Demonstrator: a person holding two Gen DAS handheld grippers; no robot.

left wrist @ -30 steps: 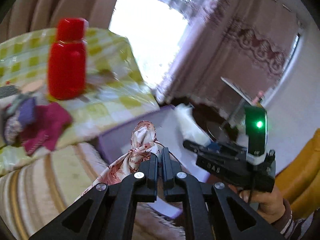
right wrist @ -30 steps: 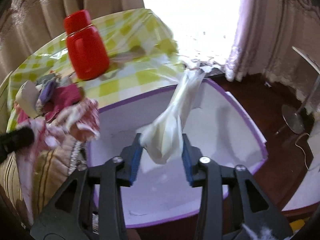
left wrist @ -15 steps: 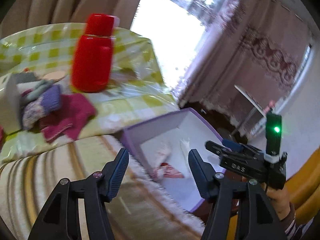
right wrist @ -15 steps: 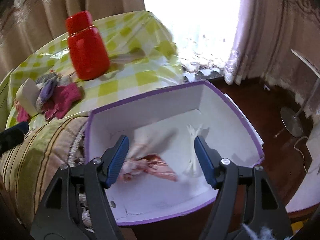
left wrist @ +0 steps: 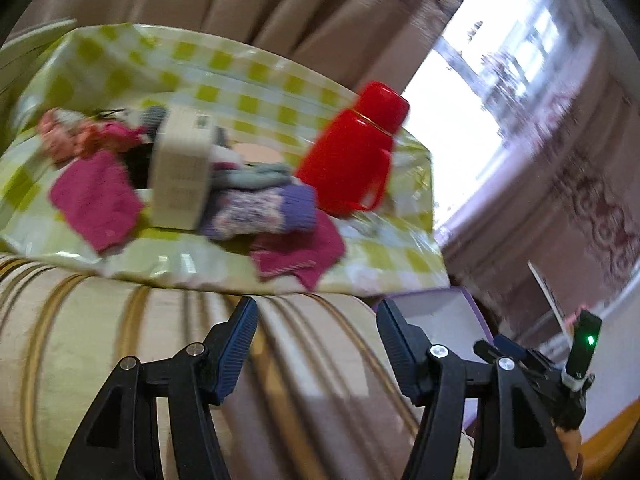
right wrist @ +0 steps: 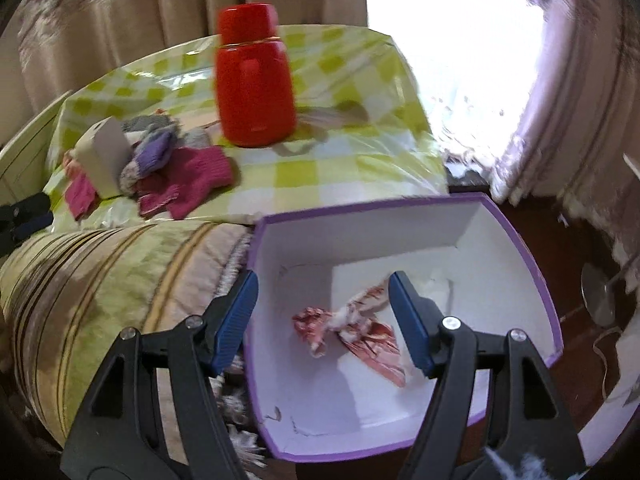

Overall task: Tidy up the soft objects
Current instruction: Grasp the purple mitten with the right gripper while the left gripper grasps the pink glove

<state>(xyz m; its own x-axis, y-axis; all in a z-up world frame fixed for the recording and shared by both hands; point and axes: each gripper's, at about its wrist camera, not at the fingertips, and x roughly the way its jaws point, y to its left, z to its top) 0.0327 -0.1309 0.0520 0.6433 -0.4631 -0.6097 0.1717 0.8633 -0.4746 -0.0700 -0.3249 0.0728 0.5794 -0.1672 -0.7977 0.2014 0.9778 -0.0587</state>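
Observation:
My right gripper (right wrist: 323, 280) is open above the white, purple-rimmed box (right wrist: 520, 248), with nothing between its fingers. In the box lie a red-patterned white cloth (right wrist: 352, 328) and a pale white piece (right wrist: 436, 284) in the far corner. My left gripper (left wrist: 316, 308) is open and empty over the striped cushion (left wrist: 120, 340), pointing at the soft pile on the checked table. That pile holds a magenta cloth (left wrist: 96, 200), a purple patterned sock (left wrist: 260, 210), a magenta glove (left wrist: 298, 254) and pink pieces (left wrist: 68, 140). The box's corner (left wrist: 440, 300) shows to the right.
A red flask (right wrist: 254, 80) stands on the green-checked tablecloth (right wrist: 340, 80) behind the pile. A small cardboard carton (left wrist: 180, 172) sits among the soft things. The striped cushion (right wrist: 100, 280) lies between table and box. Curtains, a bright window and dark floor lie beyond.
Both grippers opened and let go of their cloths, which now lie in the box. The left gripper swung left, off the box, to face the pile on the table. The right shifted slightly.

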